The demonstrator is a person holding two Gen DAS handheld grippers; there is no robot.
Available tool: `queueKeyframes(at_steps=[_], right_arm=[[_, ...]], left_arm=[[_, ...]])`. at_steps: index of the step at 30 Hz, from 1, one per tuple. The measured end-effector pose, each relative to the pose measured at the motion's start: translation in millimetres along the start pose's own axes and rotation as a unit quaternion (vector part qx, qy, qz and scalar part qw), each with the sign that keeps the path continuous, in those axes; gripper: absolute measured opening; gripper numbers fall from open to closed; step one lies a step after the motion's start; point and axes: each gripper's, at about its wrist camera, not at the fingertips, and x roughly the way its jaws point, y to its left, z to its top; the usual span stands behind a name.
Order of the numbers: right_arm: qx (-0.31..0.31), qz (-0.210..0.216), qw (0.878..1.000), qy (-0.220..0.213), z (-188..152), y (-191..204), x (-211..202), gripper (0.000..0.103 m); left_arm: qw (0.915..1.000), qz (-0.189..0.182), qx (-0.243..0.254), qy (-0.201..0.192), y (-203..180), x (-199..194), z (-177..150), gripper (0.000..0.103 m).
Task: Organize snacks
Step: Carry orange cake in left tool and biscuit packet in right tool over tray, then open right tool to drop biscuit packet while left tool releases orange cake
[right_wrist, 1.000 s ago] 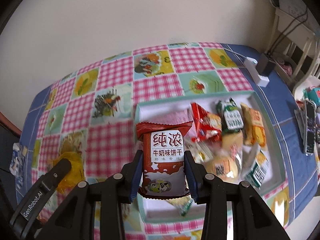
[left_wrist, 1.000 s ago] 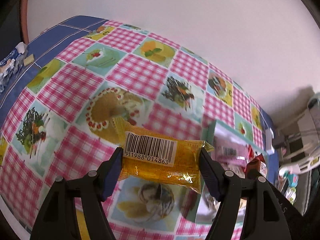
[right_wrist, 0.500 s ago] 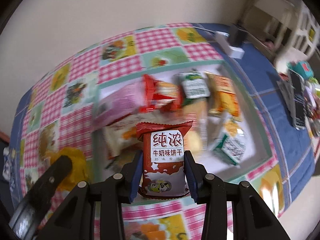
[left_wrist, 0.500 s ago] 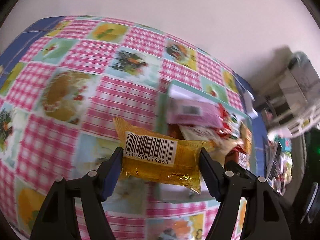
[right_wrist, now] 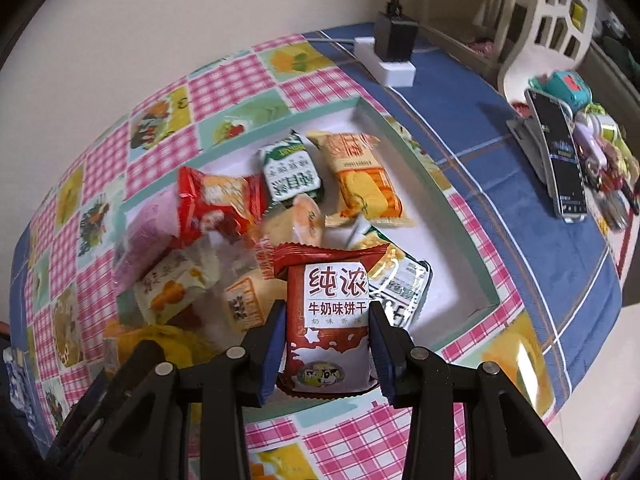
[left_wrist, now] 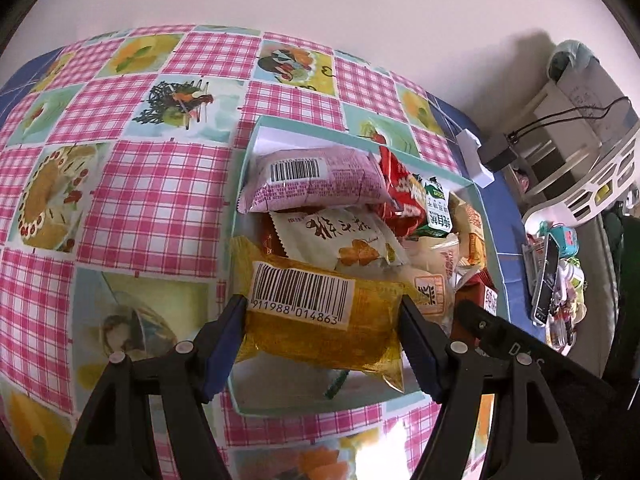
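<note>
The tablecloth (left_wrist: 152,200) over the table looks like wipe-clean plastic, smooth and shiny, catching a white glare near its front edge. The yellow snack pack (left_wrist: 320,320) is clear, glossy film, crinkled, with a matt paper barcode sticker. The red-and-white biscuit pack (right_wrist: 328,320) is slick printed foil with a crimped top seam. The tray (right_wrist: 440,196) has smooth, matt teal walls and a white floor, perhaps card. Both hand-held gripper frames are matt black plastic; the pads (left_wrist: 224,344) look dull blue, rubbery.
</note>
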Motion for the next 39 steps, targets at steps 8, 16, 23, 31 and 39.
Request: queueKeyframes(at_steps=[8,16,23,31,39], right_arm=[[0.004,-0.006,1.000,0.008,3,-1,13,0.043],[0.013,0.004,1.000,0.010,4,-4,11,0.045],[0.021,0.023,0.999,0.009,4,-7,7,0.057],[0.004,0.038,0.999,-0.009,4,2,-1,0.078],[-0.024,0.047,0.998,-0.020,4,14,-2,0.097]], left_arm=[[0.9999,0.008,0.014,0.002,-4,12,2,0.076],[1.0000,-0.008,-0.001,0.002,-1,11,6,0.077],[0.9977,-0.053,-0.042,-0.004,8,-2,11,0.086],[0.9981,-0.018,-0.046,-0.038,13,-27,17,0.088],[0.9903,0.115,-0.063,-0.048,46,-32,20,0.099]])
